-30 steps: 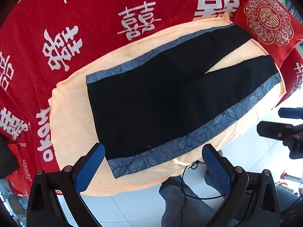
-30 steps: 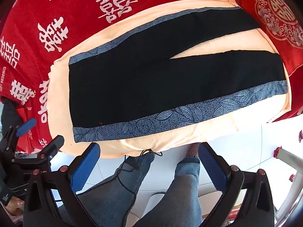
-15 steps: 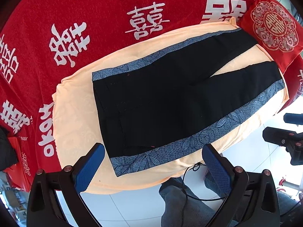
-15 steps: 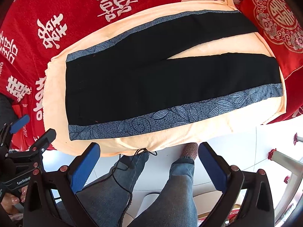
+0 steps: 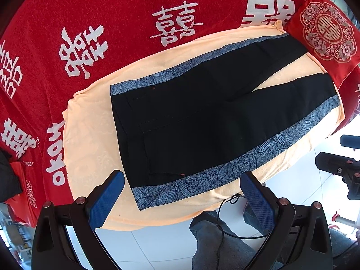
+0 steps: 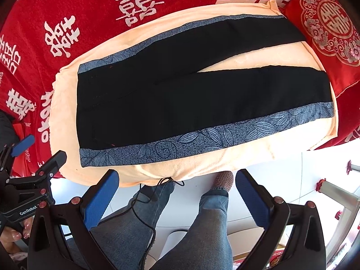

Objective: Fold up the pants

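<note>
Black pants [image 5: 202,117] [image 6: 180,94] with blue leaf-patterned side stripes lie flat on a peach cloth [image 5: 90,135] [image 6: 225,162], waistband to the left, the two legs spread apart toward the right. My left gripper [image 5: 182,193] hangs open above the cloth's near edge, close to the waistband corner, holding nothing. My right gripper [image 6: 177,191] is open too, held over the floor just in front of the cloth's near edge, nothing between its blue pads. The left gripper [image 6: 29,157] also shows at the left edge of the right wrist view.
A red bedspread [image 5: 112,33] with white characters lies under the cloth. A red embroidered cushion [image 5: 324,27] [image 6: 333,22] sits at the right end beside the leg cuffs. The person's jeans-clad legs [image 6: 202,225] and a black cable [image 6: 144,202] are over the white tile floor.
Both grippers have drifted slightly, so the pants sit a little further right and lower in the left view and a little lower in the right view. Pants have not moved.
</note>
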The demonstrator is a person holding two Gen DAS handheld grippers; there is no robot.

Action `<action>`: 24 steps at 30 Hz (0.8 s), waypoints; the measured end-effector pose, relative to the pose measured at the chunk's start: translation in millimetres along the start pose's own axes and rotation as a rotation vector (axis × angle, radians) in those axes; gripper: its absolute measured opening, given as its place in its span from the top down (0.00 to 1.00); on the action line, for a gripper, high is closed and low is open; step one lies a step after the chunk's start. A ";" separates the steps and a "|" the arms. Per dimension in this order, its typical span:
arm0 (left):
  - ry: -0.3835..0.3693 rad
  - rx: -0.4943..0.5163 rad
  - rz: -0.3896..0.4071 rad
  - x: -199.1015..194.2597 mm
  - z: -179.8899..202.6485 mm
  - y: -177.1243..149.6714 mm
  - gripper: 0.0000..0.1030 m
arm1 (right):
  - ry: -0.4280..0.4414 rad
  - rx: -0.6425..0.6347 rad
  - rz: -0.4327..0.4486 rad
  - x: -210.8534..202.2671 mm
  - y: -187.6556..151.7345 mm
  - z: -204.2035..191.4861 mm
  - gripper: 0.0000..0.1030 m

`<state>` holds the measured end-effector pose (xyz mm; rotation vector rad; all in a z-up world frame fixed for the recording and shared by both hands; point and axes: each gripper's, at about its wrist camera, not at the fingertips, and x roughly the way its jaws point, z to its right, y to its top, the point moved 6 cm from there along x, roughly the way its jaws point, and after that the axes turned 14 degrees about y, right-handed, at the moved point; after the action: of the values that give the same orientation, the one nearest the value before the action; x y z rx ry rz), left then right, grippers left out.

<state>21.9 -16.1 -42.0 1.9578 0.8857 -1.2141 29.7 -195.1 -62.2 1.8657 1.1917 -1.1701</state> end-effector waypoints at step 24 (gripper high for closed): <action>0.040 -0.021 -0.026 4.6 -2.9 -5.7 0.00 | 0.024 -0.003 0.001 -0.4 3.1 0.4 0.00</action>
<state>20.2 -9.7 -46.2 1.9653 0.9434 -1.1800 32.4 -196.9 -61.9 1.8834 1.2045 -1.1478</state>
